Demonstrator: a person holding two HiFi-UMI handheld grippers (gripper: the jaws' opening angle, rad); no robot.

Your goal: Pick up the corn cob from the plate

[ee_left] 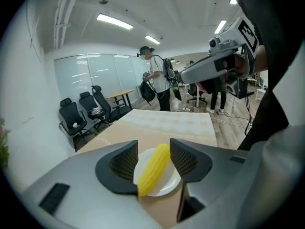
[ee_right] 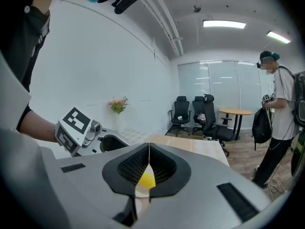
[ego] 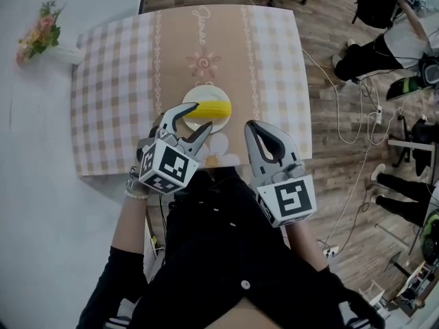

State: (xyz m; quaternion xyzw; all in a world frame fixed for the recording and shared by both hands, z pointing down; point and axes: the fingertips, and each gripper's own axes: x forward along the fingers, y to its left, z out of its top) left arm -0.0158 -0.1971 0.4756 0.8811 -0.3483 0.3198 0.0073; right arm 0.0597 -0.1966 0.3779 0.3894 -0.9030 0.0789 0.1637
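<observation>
Head view: left gripper [ego: 202,115] fingers [ego: 177,115] spread near corn cob [ego: 216,110], right gripper's [ego: 251,125] pressed together; tablecloth [ego: 116,81] script [ego: 200,25] illegible.

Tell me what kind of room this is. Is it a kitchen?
Probably an office or workroom, not a kitchen. There are black swivel chairs by a glass wall, and cables trail across the wooden floor.

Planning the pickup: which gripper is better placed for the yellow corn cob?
Left: the left gripper is open, facing the yellow corn cob on the white plate; the right gripper is shut.
</observation>
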